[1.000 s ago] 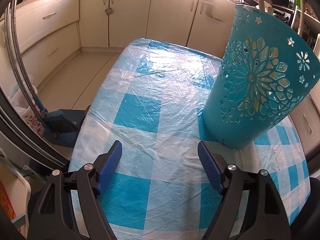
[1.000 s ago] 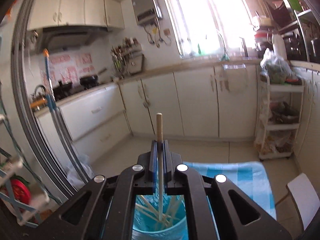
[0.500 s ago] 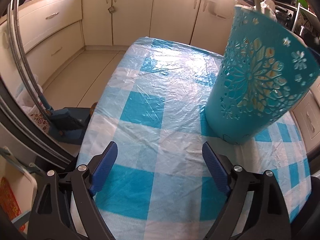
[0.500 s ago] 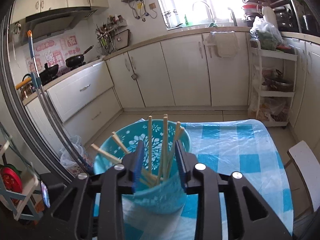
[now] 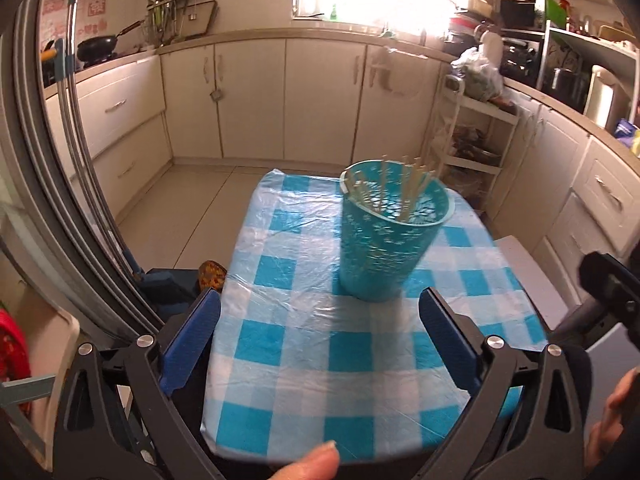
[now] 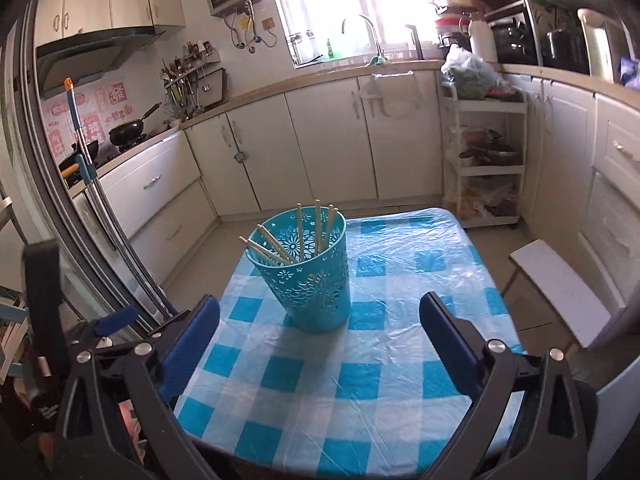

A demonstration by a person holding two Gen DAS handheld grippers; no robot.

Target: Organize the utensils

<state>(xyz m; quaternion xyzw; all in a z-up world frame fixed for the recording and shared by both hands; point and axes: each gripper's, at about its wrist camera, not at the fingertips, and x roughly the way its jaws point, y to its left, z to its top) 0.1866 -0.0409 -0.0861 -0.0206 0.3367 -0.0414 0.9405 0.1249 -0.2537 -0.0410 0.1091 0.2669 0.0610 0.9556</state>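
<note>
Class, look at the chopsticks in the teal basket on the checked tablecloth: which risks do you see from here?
1. The teal cut-out basket is tall with a narrow base, so a knock might tip it.
2. The wooden chopsticks lean out past the rim; a passing hand-held gripper could catch one.
3. The plastic-covered tablecloth looks slick, so the basket may slide if nudged.

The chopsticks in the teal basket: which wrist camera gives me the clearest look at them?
The right wrist view. There the chopsticks stand sharp against the teal basket, each stick separable, leaning on the rim. The left wrist view shows the same chopsticks, but motion-blurred and pale, so they merge together.
</note>
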